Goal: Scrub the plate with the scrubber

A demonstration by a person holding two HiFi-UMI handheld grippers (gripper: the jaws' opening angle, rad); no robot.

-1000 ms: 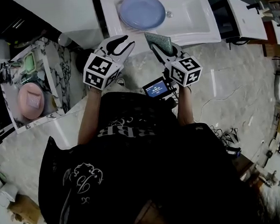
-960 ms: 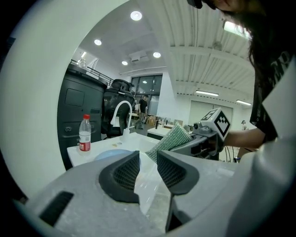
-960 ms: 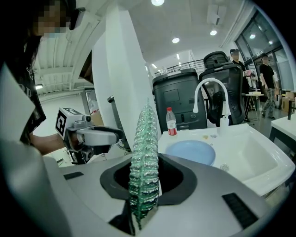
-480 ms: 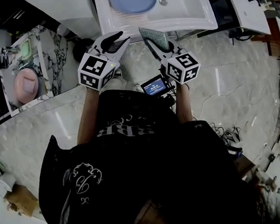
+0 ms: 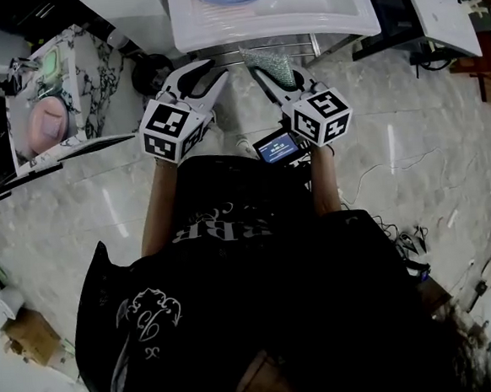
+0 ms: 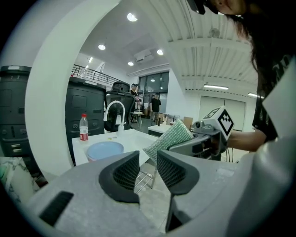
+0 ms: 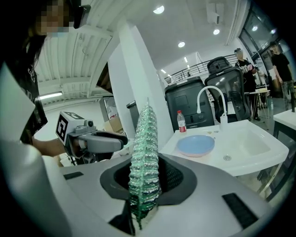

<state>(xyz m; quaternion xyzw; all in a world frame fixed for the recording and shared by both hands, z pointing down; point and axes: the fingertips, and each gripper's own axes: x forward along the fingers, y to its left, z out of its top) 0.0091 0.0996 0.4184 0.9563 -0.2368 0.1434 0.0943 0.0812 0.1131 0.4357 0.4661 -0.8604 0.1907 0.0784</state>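
Item, my right gripper [image 7: 145, 185]: jaws clamped on the scrubber [image 7: 144, 152], which stands on edge between them with its green mesh pointing ahead. Item, my left gripper [image 6: 148, 163]: jaws a little apart, nothing between them. Item, plate [image 7: 196, 144]: pale blue, lying flat on the white sink [image 7: 263, 150], toward its left edge and left of the drain [image 7: 226, 158], with a bottle [image 7: 181, 121] behind it at the back left corner. Change noted: a second ago the whole plate showed in the head view and my jaw tips lay over the sink's front edge. Now the sink has slid to the top of that view, the plate is half cut off, and both tips sit short of the front edge. Grips unchanged. Reading: scrubber secured, plate untouched and well apart from it. Scrubbing has not begun, and I judge both tools must first be carried over the front edge to the plate.
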